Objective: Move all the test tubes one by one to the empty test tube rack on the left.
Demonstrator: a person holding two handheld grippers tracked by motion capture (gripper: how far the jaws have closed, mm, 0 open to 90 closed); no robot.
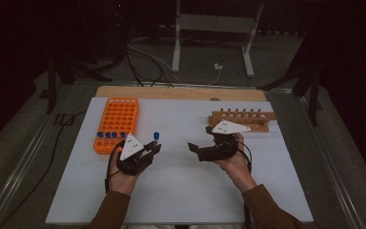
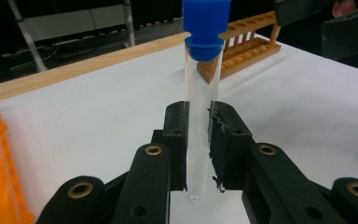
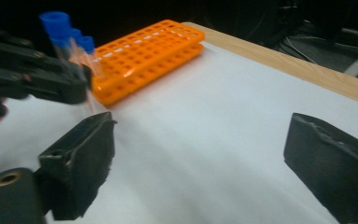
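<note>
The left hand-held gripper (image 1: 153, 148) is clamped on a tube (image 2: 200, 121), a clear one with a blue cap. In the left gripper view the two black jaws press on the glass from either side at about its lower third, and the rounded bottom hangs just below the pads, clear of the white desk (image 2: 98, 121). The tube stands upright between the jaws (perhaps a shade tilted). In the high view its blue cap rises just above the gripper, a little to the right of the orange rack (image 1: 116, 123).

That orange rack lies at the left of the desk, long side running away from the person. A few blue-capped tubes (image 1: 110, 135) stand in its near row; most of its holes are empty.

The right hand-held gripper (image 1: 194, 149) is held open, with nothing in it. In the right gripper view its jaws stand well apart, with bare desk between them, and it faces the left gripper (image 3: 42, 79) and its tube across a gap. In the high view the two grippers point at each other near the middle of the desk, apart and not touching.

Behind the right gripper, toward the far right of the desk, lies a wooden rack (image 1: 242, 119) with one row of holes, all empty as far as can be seen.
</note>
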